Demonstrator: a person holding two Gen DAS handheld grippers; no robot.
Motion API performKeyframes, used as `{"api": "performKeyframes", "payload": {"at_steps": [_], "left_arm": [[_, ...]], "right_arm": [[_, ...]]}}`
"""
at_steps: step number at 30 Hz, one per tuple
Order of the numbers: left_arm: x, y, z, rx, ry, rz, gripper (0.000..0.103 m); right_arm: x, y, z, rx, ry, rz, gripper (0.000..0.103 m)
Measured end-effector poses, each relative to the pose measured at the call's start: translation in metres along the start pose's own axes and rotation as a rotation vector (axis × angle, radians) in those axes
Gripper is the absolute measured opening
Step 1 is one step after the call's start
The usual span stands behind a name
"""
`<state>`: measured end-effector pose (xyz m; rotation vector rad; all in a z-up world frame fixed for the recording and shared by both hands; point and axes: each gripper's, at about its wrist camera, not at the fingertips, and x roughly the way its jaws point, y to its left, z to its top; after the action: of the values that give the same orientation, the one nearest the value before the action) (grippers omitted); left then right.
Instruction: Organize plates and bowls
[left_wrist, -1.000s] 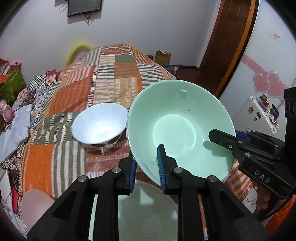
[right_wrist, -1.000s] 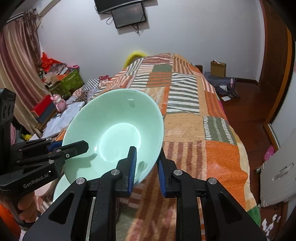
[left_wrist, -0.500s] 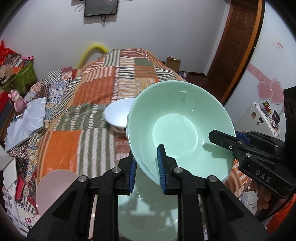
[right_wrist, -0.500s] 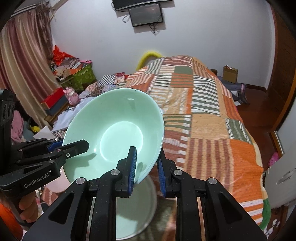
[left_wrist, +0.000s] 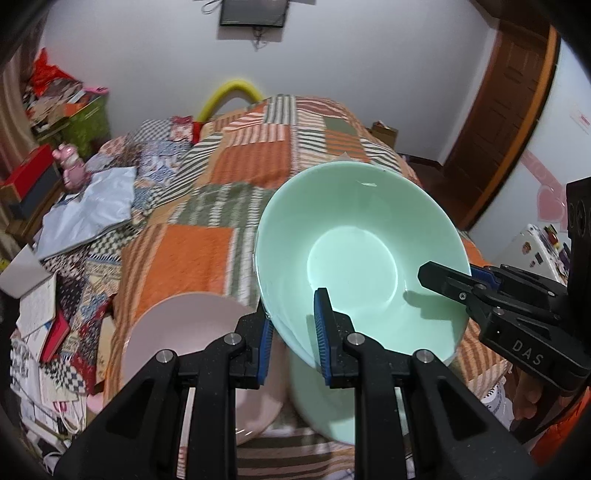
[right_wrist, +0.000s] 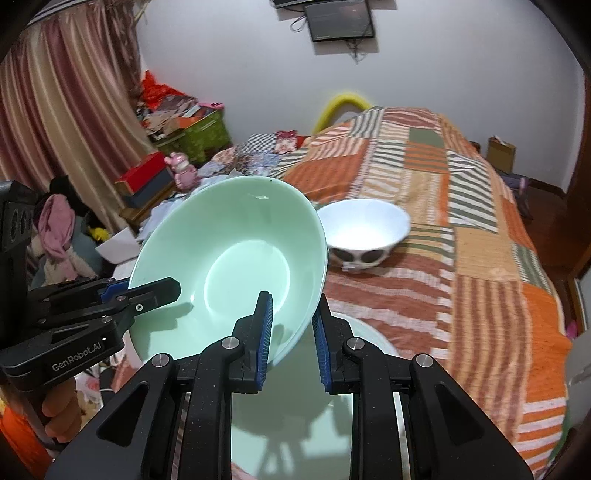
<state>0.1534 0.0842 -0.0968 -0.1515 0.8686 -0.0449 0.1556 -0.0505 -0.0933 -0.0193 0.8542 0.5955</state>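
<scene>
A large mint green bowl (left_wrist: 362, 258) is held in the air over the bed by both grippers. My left gripper (left_wrist: 293, 334) is shut on its near left rim. My right gripper (right_wrist: 291, 326) is shut on its opposite rim and shows in the left wrist view (left_wrist: 443, 278). The bowl (right_wrist: 229, 273) is tilted. Below it lies a mint green plate (right_wrist: 306, 424), seen also in the left wrist view (left_wrist: 325, 406). A pink plate (left_wrist: 177, 332) lies to its left. A white bowl with dark spots (right_wrist: 364, 230) stands further up the bed.
The patchwork quilt (left_wrist: 229, 177) covers the bed. Papers, books and a grey bag (left_wrist: 85, 210) lie along the bed's left side. Boxes and a pink toy (right_wrist: 181, 170) stand by the curtain. A wooden door (left_wrist: 498, 110) is at the right.
Both grippers and the green bowl have swung left and back over the bed. The pink plate has come into the left view; the white bowl now shows in the right view.
</scene>
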Motion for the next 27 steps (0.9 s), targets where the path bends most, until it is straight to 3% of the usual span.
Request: {"api": "performKeyframes", "payload": {"at_steps": [13,27], "left_arm": [[-0.006,0.063,-0.025,-0.082,0.020,0.069,0.021],[0.013,0.106,-0.062,-0.152,0.113,0.094,0.021]], "right_arm": [[0.038,0.046,-0.003,-0.040,0.064,0.082,0.020],[0.078,0.072,-0.023,-0.059,0.190,0.130,0.020]]}}
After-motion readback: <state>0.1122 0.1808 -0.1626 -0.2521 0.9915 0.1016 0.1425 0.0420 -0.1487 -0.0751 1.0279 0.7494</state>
